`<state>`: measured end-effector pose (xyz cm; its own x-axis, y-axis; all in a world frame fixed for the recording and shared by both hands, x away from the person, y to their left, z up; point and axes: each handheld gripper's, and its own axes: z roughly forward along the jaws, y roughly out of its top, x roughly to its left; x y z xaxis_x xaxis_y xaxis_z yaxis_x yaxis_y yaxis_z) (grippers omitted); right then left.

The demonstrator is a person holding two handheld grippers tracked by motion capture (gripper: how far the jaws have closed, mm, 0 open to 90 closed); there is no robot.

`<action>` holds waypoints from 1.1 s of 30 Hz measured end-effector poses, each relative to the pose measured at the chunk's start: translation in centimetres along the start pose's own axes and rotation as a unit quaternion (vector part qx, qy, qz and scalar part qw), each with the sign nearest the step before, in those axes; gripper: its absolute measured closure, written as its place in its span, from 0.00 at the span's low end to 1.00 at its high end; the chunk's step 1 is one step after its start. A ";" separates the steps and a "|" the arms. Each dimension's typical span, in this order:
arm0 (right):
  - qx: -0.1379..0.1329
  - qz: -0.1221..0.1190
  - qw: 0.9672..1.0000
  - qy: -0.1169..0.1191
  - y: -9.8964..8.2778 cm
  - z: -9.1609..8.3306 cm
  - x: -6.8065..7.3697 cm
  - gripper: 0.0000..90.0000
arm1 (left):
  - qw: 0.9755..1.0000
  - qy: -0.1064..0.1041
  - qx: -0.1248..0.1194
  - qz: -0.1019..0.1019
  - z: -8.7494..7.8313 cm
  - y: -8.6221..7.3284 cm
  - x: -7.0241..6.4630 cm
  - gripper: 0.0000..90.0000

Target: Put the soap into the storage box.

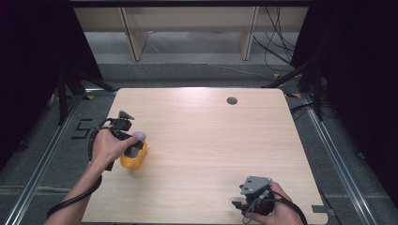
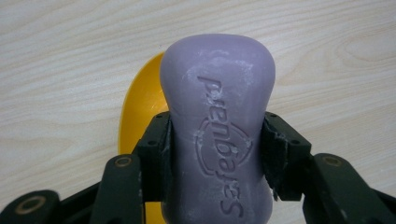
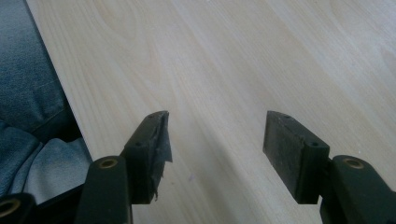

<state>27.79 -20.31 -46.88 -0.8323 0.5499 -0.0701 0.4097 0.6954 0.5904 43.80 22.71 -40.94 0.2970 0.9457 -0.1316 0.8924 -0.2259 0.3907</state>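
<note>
Clamped across the narrow waist of a purple soap bar (image 2: 217,140), the left tool (image 2: 217,154) has its black pads pressed flat against both long sides. In the high view the left tool (image 1: 133,140) is seen near the left edge of the desk (image 1: 211,140), with the soap bar (image 1: 139,136) held just over a yellow dish (image 1: 133,158); whether bar and dish are touching cannot be told. The right tool (image 3: 217,140) is held spread, nothing between its pads, low over bare wood by the near edge of the desk.

The bar is judged to be stiff, fairly dense and waxy, so some slip is to be expected. A hold at the pinched-in middle is favoured, since the wider rounded ends keep it from sliding out. Its matte surface is scuffed white around embossed lettering. The dish (image 2: 140,107) appears to be smooth, glossy plastic with a rounded rim, likely light and easily nudged. The desk is pale, fine-grained wood laminate.
</note>
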 end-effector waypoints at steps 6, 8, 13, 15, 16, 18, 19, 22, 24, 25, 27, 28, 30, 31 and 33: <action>-0.004 -0.002 1.000 0.002 0.0 -0.1 0.0 0.46 | 1.000 0.005 0.003 -0.011 0.0 -0.1 0.2 0.54; -0.004 -0.002 1.000 0.001 0.0 -0.1 -0.1 0.46 | 1.000 0.005 0.003 -0.011 0.1 -0.2 0.3 0.54; -0.004 -0.002 1.000 0.001 0.0 -0.1 -0.1 0.46 | 1.000 0.006 0.003 -0.014 0.2 -0.2 0.5 0.54; 0.001 -0.002 1.000 0.004 0.1 -0.2 -0.1 0.46 | 1.000 0.007 0.003 -0.015 0.2 -0.2 0.5 0.54; -0.001 -0.003 1.000 0.002 0.1 -0.2 -0.1 0.46 | 1.000 0.007 0.003 -0.016 0.3 -0.2 0.5 0.54; -0.002 -0.007 1.000 0.001 0.1 -0.3 -0.2 0.46 | 1.000 0.009 0.003 -0.017 0.3 -0.2 0.5 0.54; -0.006 -0.007 1.000 -0.001 0.1 -0.2 -0.2 0.46 | 1.000 0.010 0.005 -0.017 0.4 -0.2 0.6 0.54; -0.003 -0.007 1.000 0.000 0.1 -0.3 -0.2 0.46 | 1.000 0.011 0.006 -0.019 0.5 -0.2 0.6 0.54; -0.003 -0.006 1.000 0.001 0.1 -0.3 -0.2 0.46 | 1.000 0.011 0.007 -0.020 0.6 -0.2 0.7 0.54; -0.002 -0.008 1.000 0.001 0.1 -0.3 -0.2 0.46 | 1.000 0.013 0.008 -0.020 0.6 -0.3 0.7 0.54; -0.002 -0.004 1.000 0.002 0.1 -0.3 -0.1 0.46 | 1.000 0.015 0.006 -0.020 0.6 -0.3 0.7 0.54; -0.002 -0.004 1.000 0.002 0.1 -0.3 -0.1 0.45 | 1.000 0.014 0.007 -0.019 0.7 -0.3 0.8 0.54; -0.002 -0.004 1.000 0.002 0.1 -0.3 -0.1 0.45 | 1.000 0.014 0.007 -0.020 0.7 -0.4 0.8 0.54; 0.000 -0.001 1.000 0.005 0.1 -0.2 -0.1 0.45 | 1.000 0.012 0.008 -0.023 0.9 -0.4 0.8 0.54; 0.000 -0.002 1.000 0.004 0.1 -0.2 -0.1 0.45 | 1.000 0.013 0.011 -0.021 1.0 -0.5 0.8 0.54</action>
<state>27.82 -20.42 -46.65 -0.8374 0.5427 -0.0656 0.4058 0.6975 0.5906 43.94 23.36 -42.15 0.2513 0.9600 -0.1236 0.9110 -0.1914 0.3652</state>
